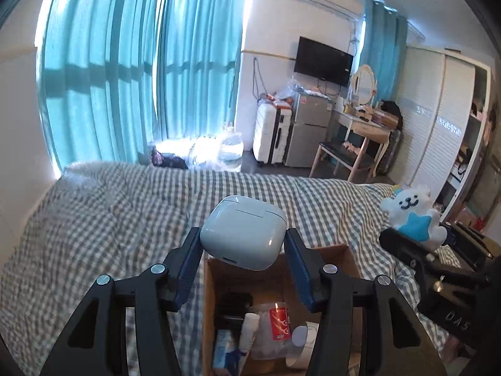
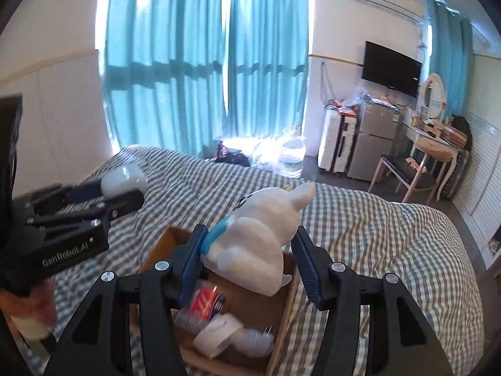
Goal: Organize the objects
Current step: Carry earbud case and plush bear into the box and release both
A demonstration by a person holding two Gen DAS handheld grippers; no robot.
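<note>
Cardboard forms 1 open box (image 1: 339, 255) low in the frame's centre on the checked bed (image 1: 109, 213), with 1 red-labelled bottle (image 1: 279, 321) inside. 1 white earbud case (image 1: 243, 232) sits clamped in the left gripper (image 1: 243, 244) above it. 1 plush toy (image 2: 256, 238) is pinched by the right gripper (image 2: 249, 250) over the box.

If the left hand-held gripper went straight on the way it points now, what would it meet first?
Probably the checked bedspread. The left hand-held gripper, shut on the white earbuds case, points across the bed above the cardboard box; depth is unclear.
</note>
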